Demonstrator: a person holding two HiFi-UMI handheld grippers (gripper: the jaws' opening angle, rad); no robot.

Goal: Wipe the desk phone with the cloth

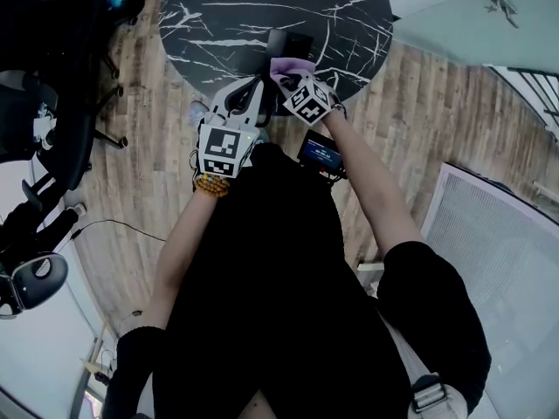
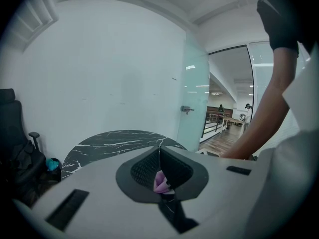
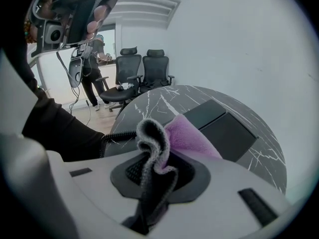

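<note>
Closest in, seen from the head view, the person's bare forearms reach out toward 12 o'clock over black clothing, each hand holding a tool. The left gripper (image 1: pixel 247 94) sits at 11 o'clock of the body and the right gripper (image 1: pixel 286 78) at 1 o'clock, their tips close together at the table's near edge.

In the left gripper view, the left gripper (image 2: pixel 159 156) has its jaws pressed together along a thin seam, with a small fold of the purple fleece cloth with a grey hemmed edge (image 2: pixel 160 182) caught at the lower end of that seam. In the right gripper view, the right gripper (image 3: pixel 153 157) is clamped on the same cloth (image 3: pixel 192 136). The grey hem curls up out of its jaws and the purple body spreads away toward 1 o'clock.

Just past the cloth (image 1: pixel 293 65) lies the flat black desk phone (image 1: pixel 288 42). The cloth's far edge overlaps its near side in the right gripper view, where the desk phone (image 3: pixel 224 128) shows as two dark slabs. A black coiled cord (image 3: pixel 118 137) runs off toward 9 o'clock. All of this rests on the round black white-veined marble table (image 1: pixel 218 16).

Farther off, two black mesh office chairs (image 3: pixel 149 68) stand at 11 o'clock by a pale wall.
</note>
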